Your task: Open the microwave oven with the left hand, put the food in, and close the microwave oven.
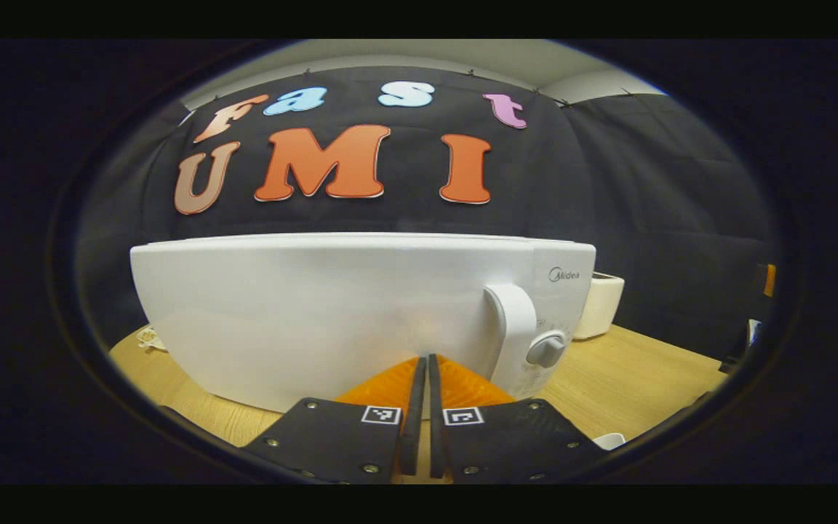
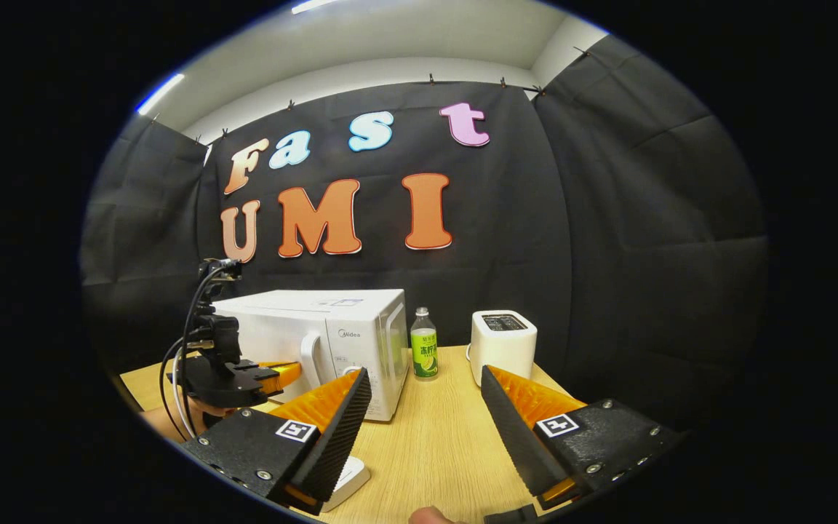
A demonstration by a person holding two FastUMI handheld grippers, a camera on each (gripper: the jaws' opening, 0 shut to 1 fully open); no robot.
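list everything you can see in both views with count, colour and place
microwave oven: 1, white, left on the table, door shut
door handle: 1, white, right side of the door
knob: 1, grey, beside the handle
bottle: 1, green label, right of the microwave
toaster: 1, white, right of the bottle
flat white object: 1, near table edge, unclear what
table: 1, light wood
left tool: 1, shut, before the door
right tool: 1, open, over the table

Left hand-held gripper [image 1: 423, 364]: black plates w/ silver screws, square b/w markers by each finger; right hand-held gripper [image 2: 426, 393]: same plates, ribbed finger backs; seen from right gripper view, left unit carries black camera block, black & white cables.
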